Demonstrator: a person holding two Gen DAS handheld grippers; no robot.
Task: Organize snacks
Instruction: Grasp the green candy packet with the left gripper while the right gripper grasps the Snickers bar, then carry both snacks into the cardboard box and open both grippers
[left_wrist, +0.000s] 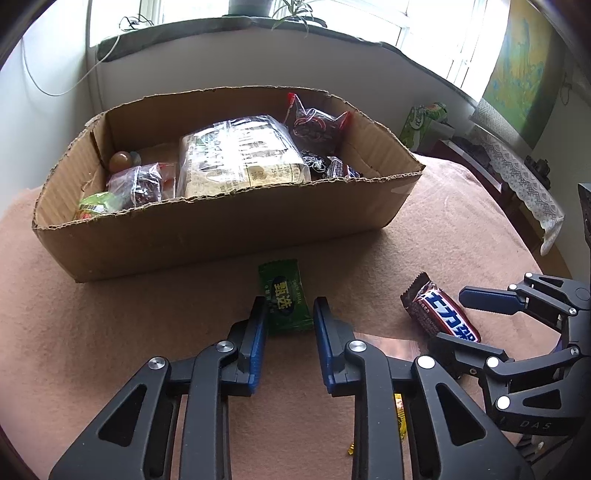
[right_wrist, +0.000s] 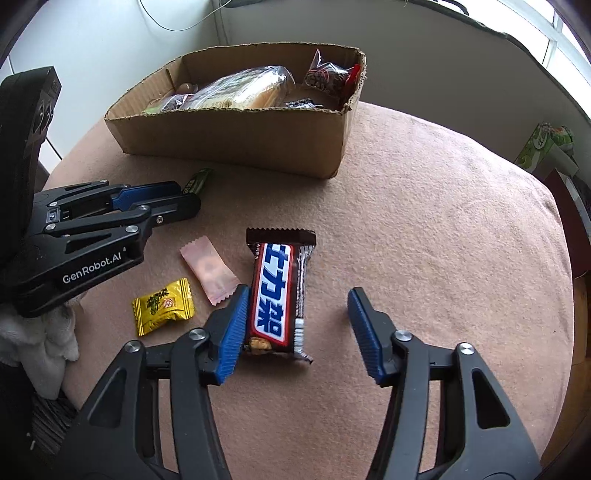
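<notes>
Left wrist view: The left tool points down at the tabletop, which is covered with a brown cloth. Its blue pads sit pressed against both sides of the green candy, pinching it; the candy lies flat on the cloth just in front of the box. The box is open-topped cardboard and holds a large clear bag, several small packets and a round brown item in the far left corner. The chocolate bar lies to the right, between the fingers of the right tool. A yellow wrapper edge shows under the left tool's right arm.

Right wrist view: The right tool is spread. The chocolate bar lies lengthwise between the pads: the left pad touches its side, the right pad stands well clear. A pink candy lies just left of the bar, and a yellow candy lies further left. The left tool is at the left, its tips at the green candy near the box.
</notes>
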